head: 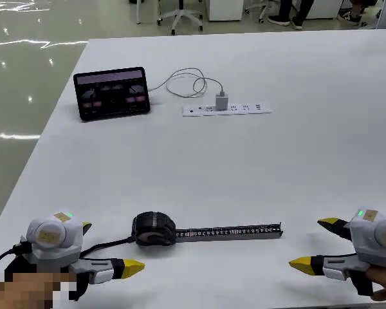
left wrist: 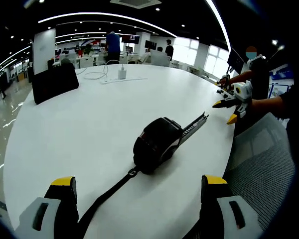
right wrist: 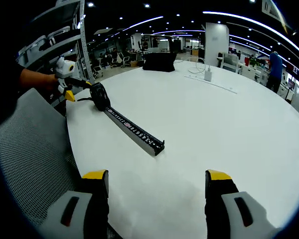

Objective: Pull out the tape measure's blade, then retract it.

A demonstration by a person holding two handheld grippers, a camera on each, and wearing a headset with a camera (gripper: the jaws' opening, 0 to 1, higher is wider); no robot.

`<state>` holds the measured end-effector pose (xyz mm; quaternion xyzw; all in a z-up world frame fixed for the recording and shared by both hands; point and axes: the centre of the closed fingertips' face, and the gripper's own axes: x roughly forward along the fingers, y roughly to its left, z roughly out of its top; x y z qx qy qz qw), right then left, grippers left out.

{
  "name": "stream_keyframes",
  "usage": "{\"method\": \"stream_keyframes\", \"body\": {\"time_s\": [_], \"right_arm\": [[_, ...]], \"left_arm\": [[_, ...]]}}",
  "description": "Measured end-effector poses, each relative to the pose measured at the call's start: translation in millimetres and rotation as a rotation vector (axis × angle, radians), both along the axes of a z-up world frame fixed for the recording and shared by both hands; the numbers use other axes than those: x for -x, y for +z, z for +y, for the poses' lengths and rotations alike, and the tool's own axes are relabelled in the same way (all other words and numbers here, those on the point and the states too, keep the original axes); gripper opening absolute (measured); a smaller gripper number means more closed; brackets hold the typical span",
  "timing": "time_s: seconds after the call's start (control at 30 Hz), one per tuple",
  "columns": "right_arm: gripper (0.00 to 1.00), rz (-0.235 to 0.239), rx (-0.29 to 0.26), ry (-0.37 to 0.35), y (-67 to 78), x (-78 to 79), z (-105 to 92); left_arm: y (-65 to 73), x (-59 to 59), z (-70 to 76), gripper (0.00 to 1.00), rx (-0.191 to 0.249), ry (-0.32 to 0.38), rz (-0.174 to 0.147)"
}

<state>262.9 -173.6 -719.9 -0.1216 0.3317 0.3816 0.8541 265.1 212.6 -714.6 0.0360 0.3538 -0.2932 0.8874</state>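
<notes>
Blade out, both grippers empty
At the near edge of the white table [head: 244,161], the tape measure [head: 154,229] lies left with its blade [head: 231,232] stretched right, apparently locked since nothing holds it. The left gripper [head: 109,248] and right gripper [head: 314,243] flank it, jaws spread, seemingly poised for retracting.

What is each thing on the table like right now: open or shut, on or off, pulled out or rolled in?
Tape measure blade: pulled out, lying flat on the table.
Tape measure case: lying on the table, nothing gripping it.
Left tongs: open, empty.
Right tongs: open, empty.
Tablet: propped up, screen on.
Charger: white cable attached.
</notes>
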Motion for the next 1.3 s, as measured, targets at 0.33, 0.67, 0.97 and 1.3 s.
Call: {"method": "stream_keyframes", "body": {"time_s": [0.33,0.67,0.97,1.3], "right_arm": [[0.79,-0.011,-0.007,-0.054,7.3,12.0,-25.9],[0.88,-0.012,0.007,-0.080,6.3,20.2,-41.0],[1.00,-0.008,-0.008,-0.073,14.0,23.6,-39.5],[1.00,0.004,-0.015,-0.081,14.1,27.9,-39.9]], "left_arm": [[15.3,3.9,2.5,1.00,0.035,0.043,-0.075],[17.2,16.0,0.8,1.00,0.036,0.030,-0.070],[21.0,14.9,4.6,1.00,0.030,0.039,-0.084],[17.8,13.1,6.9,1.00,0.025,0.037,-0.076]]}}
